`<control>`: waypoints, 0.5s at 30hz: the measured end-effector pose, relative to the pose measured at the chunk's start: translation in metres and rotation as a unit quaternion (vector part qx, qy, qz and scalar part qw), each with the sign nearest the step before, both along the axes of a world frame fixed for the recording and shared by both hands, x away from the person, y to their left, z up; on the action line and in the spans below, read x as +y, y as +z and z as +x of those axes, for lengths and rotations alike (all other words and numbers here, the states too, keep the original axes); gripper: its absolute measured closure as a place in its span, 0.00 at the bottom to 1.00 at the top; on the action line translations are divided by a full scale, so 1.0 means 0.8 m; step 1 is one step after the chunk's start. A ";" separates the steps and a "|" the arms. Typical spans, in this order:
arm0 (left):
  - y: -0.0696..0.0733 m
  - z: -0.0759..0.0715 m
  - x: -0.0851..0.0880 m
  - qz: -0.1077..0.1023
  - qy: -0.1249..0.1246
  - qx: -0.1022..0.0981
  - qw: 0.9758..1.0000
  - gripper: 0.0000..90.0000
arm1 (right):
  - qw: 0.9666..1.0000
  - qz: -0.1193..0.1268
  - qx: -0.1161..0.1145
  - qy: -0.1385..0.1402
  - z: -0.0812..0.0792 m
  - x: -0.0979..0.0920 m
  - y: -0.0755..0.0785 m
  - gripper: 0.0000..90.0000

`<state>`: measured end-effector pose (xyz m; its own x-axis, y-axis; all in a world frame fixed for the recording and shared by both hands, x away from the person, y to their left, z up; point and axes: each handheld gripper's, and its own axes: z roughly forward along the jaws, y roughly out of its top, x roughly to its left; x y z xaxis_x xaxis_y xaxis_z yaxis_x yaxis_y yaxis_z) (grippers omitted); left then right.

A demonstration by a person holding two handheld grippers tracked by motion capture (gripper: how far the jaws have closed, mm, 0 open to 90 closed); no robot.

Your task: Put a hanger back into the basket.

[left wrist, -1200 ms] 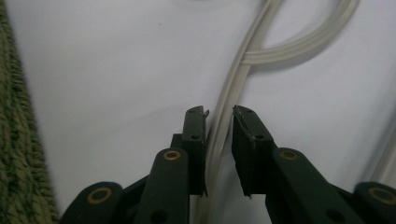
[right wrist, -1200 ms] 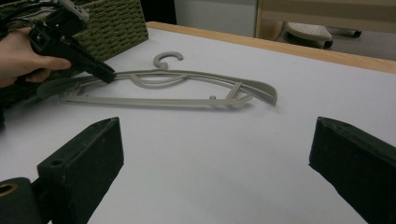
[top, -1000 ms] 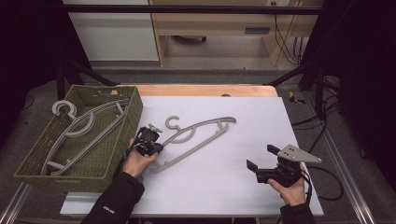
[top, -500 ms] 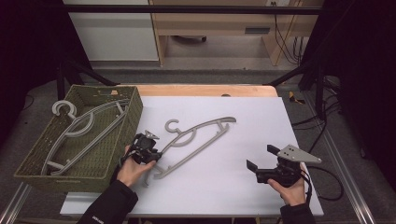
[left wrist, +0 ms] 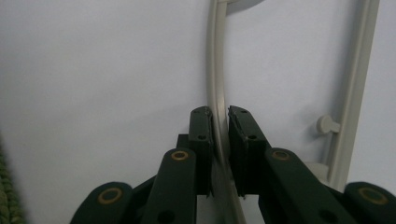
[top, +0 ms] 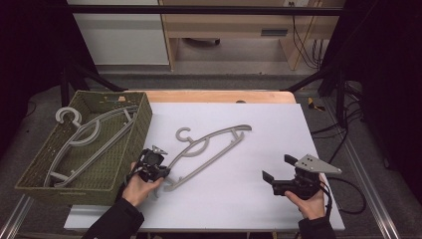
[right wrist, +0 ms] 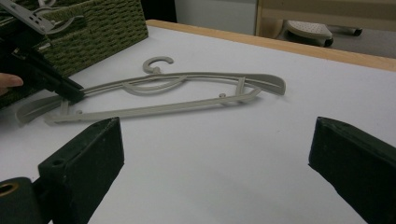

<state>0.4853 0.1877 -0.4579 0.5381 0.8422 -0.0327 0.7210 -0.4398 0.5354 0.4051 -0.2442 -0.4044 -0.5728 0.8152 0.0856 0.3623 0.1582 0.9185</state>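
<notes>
Left tool [left wrist: 219,122] clamped on hanger [top: 211,146] upper arm, near its end.

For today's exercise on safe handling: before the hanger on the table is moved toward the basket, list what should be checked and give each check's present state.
1. Left gripper clamped on the hanger: ok, the jaws have just been closing on its thin arm.
2. Grip near the hanger's middle: not ok, it is at one end, so the hanger may swing.
3. Right gripper clear of the hanger: ok, open and apart.
4. Room in the basket: cannot tell; another hanger already lies inside.
5. Path to the basket free: ok.
</notes>
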 end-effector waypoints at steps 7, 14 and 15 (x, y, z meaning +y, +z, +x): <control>-0.001 -0.020 -0.013 -0.019 0.005 0.004 1.000 0.88 | 1.000 0.002 0.000 0.000 0.000 0.000 0.000 0.04; -0.002 -0.047 -0.037 -0.029 -0.024 0.008 0.999 0.85 | 1.000 0.001 0.000 0.001 -0.001 0.000 0.000 0.04; -0.003 -0.051 -0.042 -0.036 -0.028 0.006 0.999 0.84 | 1.000 0.002 0.000 -0.001 -0.001 0.001 0.000 0.04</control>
<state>0.4444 0.1543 -0.4603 0.5838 0.8059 -0.0980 0.7025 -0.4410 0.5586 0.4047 -0.2436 -0.4042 -0.5716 0.8156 0.0895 0.3634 0.1539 0.9188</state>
